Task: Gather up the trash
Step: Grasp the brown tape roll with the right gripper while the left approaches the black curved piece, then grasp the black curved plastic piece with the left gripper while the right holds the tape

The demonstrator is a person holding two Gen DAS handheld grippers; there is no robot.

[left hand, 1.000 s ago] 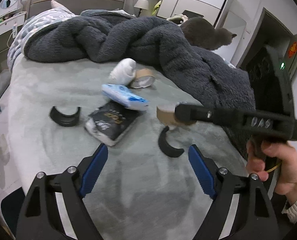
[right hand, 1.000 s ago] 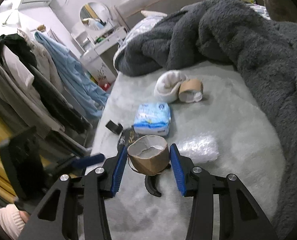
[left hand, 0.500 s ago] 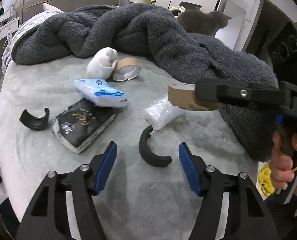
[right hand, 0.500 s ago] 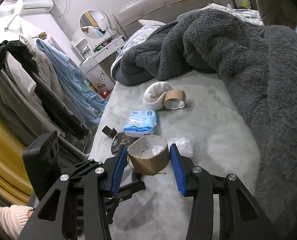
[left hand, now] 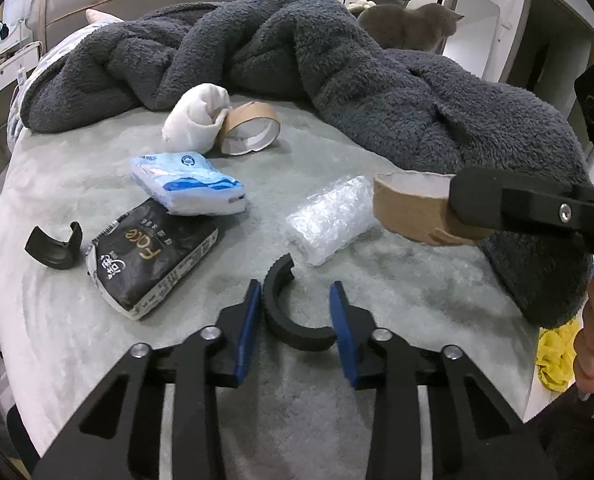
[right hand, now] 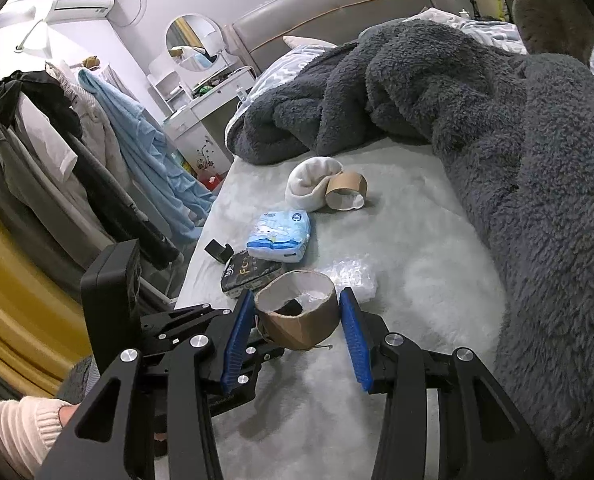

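My right gripper is shut on a brown cardboard tape core and holds it above the bed; the core also shows in the left wrist view. My left gripper is open, its fingers on either side of a black curved plastic piece lying on the bed. Beyond lie a bubble-wrap roll, a black tissue pack, a blue tissue pack, a second tape core, a white sock roll and another black curved piece.
A dark grey fleece blanket is heaped across the back and right of the bed. A grey cat sits behind it. A clothes rack stands left of the bed. A yellow bag hangs below the bed edge at right.
My left gripper moved forward and narrowed around the black curved piece. My right gripper lifted the tape core and drew back to the right, uncovering the bubble wrap.
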